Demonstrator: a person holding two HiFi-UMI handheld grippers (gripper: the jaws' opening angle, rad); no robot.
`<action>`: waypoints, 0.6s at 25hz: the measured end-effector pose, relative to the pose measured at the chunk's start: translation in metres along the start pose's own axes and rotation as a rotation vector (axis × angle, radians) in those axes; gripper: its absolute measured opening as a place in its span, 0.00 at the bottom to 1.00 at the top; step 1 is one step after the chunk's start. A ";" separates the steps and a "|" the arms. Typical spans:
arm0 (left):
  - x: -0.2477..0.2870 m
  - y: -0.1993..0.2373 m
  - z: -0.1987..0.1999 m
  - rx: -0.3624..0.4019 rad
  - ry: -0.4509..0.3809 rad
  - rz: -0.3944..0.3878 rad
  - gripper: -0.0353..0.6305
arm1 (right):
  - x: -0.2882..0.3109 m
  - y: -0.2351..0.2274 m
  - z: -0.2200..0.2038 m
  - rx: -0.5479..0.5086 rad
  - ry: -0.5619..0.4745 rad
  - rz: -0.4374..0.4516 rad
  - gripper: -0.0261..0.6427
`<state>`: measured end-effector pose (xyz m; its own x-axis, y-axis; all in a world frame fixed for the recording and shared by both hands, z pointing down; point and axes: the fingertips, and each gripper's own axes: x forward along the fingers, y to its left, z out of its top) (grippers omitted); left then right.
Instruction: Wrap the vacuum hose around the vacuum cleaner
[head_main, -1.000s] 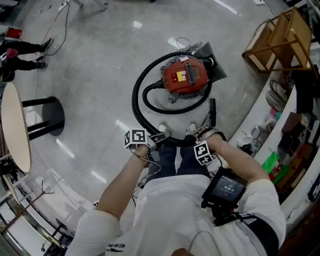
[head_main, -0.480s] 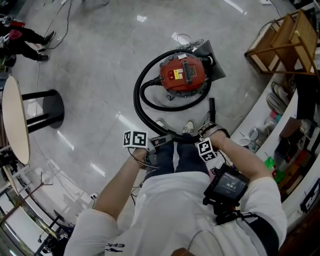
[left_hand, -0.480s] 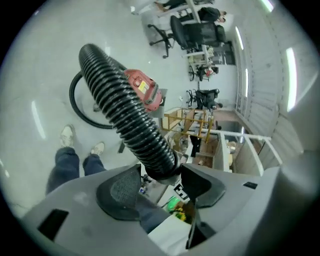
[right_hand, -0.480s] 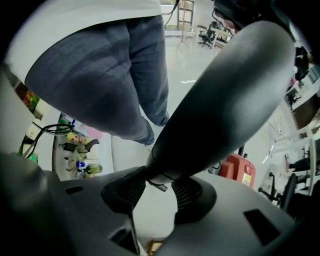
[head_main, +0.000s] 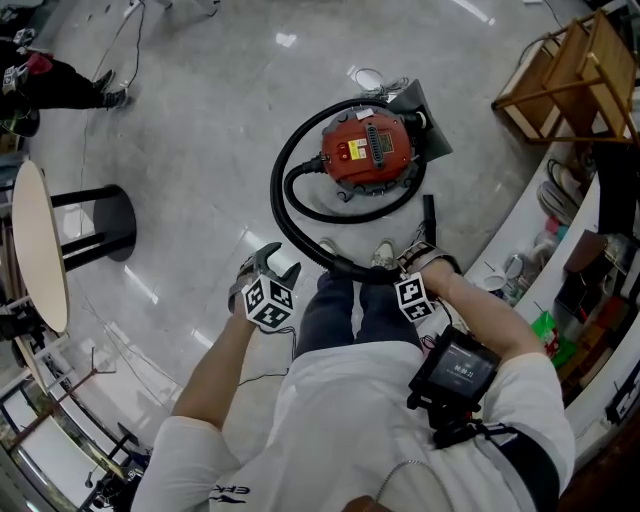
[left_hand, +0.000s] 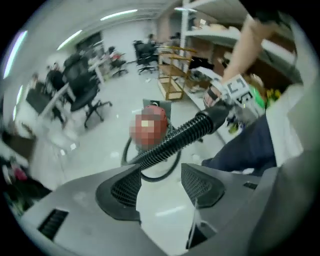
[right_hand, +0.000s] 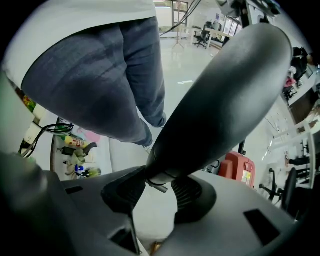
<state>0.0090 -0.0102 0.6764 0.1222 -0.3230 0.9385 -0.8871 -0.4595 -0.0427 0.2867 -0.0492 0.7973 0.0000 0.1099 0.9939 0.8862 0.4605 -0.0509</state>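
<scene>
R tool (head_main: 402, 264) clamped on hose (head_main: 277, 195) end by person's feet, L tool (head_main: 272, 263) at its 9 o'clock w/ jaws apart, empty, hose curving round vac (head_main: 367, 150) on floor (head_main: 200, 110) at 12 o'clock.

**Bright, glary, warped**

Overhead light streaks white glare across the glossy floor (head_main: 200, 150) around the vacuum cleaner (head_main: 368, 150). In my gripper views the edges bend into black corners. Chairs (left_hand: 82, 95) left of the vacuum cleaner smear, and the hose (right_hand: 220, 100) looms dark, unfocused.
</scene>
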 end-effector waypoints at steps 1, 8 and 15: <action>0.002 0.010 0.002 0.154 0.007 0.064 0.39 | 0.000 0.000 0.000 0.001 0.000 -0.002 0.28; 0.045 0.023 0.004 0.806 0.109 0.083 0.40 | -0.002 0.005 0.000 -0.001 -0.002 -0.005 0.28; 0.069 0.019 0.018 0.969 0.100 0.084 0.37 | -0.005 0.007 -0.008 0.005 -0.005 -0.012 0.28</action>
<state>0.0085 -0.0558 0.7346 -0.0033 -0.3347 0.9423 -0.1360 -0.9334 -0.3320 0.2965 -0.0536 0.7927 -0.0131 0.1084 0.9940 0.8838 0.4663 -0.0392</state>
